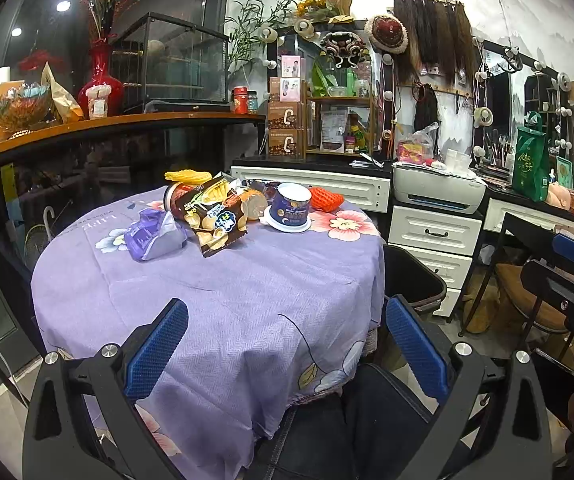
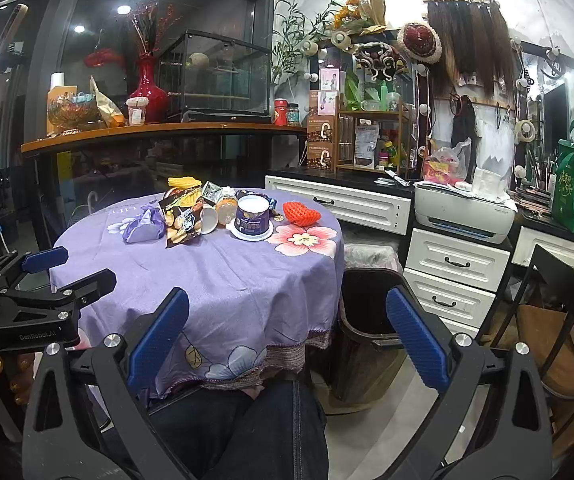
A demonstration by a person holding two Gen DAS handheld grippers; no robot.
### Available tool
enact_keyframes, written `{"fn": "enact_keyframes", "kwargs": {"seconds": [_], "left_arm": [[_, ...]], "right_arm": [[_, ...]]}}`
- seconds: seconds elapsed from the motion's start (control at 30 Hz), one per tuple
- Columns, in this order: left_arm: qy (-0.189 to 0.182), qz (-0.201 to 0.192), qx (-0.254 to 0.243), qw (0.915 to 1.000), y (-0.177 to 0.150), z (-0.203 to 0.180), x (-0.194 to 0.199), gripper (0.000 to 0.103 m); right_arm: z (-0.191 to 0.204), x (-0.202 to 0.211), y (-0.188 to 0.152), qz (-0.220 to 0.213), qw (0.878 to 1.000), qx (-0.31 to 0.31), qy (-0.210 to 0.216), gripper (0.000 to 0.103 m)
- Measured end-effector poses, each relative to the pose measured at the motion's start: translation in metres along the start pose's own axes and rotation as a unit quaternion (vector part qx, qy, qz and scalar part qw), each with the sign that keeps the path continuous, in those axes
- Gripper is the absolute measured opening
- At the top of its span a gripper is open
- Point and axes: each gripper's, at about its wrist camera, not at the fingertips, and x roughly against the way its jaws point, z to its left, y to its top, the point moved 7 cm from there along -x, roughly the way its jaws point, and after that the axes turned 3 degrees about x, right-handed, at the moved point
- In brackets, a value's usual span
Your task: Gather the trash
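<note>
Trash is heaped at the far side of a round table under a purple flowered cloth (image 1: 227,300): a crumpled purple wrapper (image 1: 153,232), a brown chip bag (image 1: 215,216), a tipped jar (image 1: 253,204), an upturned blue-and-white tub (image 1: 290,208), orange foam netting (image 1: 326,199) and a yellow piece (image 1: 187,176). My left gripper (image 1: 287,352) is open and empty over the table's near edge. My right gripper (image 2: 287,344) is open and empty, short of the table, over a person's knees. A dark bin (image 2: 367,320) stands right of the table.
White drawers (image 2: 455,272) and a printer (image 2: 463,208) stand behind the bin. A dark chair frame (image 2: 559,300) is at the right. A wooden counter (image 1: 127,124) with a red vase runs behind the table. The left gripper also shows in the right wrist view at the left edge.
</note>
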Motion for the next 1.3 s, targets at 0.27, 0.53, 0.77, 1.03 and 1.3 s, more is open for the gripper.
{"fn": "enact_keyframes", "kwargs": {"seconds": [0.27, 0.53, 0.77, 1.03, 1.3], "left_arm": [[0.000, 0.001, 0.000, 1.0000, -0.0004, -0.0001, -0.0006, 0.098], [0.000, 0.000, 0.000, 1.0000, 0.0001, -0.0004, -0.0006, 0.098], [0.000, 0.000, 0.001, 1.0000, 0.0000, -0.0004, -0.0004, 0.098], [-0.001, 0.003, 0.000, 1.0000, -0.0009, -0.0022, -0.0005, 0.098], [-0.003, 0.005, 0.002, 1.0000, -0.0031, -0.0037, -0.0009, 0.098]], "right_arm": [[0.0002, -0.0001, 0.0000, 0.000, 1.000, 0.000, -0.001, 0.098], [0.0018, -0.0017, -0.0028, 0.001, 1.000, -0.002, 0.000, 0.098], [0.0022, -0.0020, -0.0035, 0.001, 1.000, -0.002, 0.000, 0.098], [0.0024, -0.0023, -0.0044, 0.002, 1.000, -0.003, 0.000, 0.098], [0.0038, -0.0050, -0.0092, 0.006, 1.000, -0.006, 0.001, 0.098]]}}
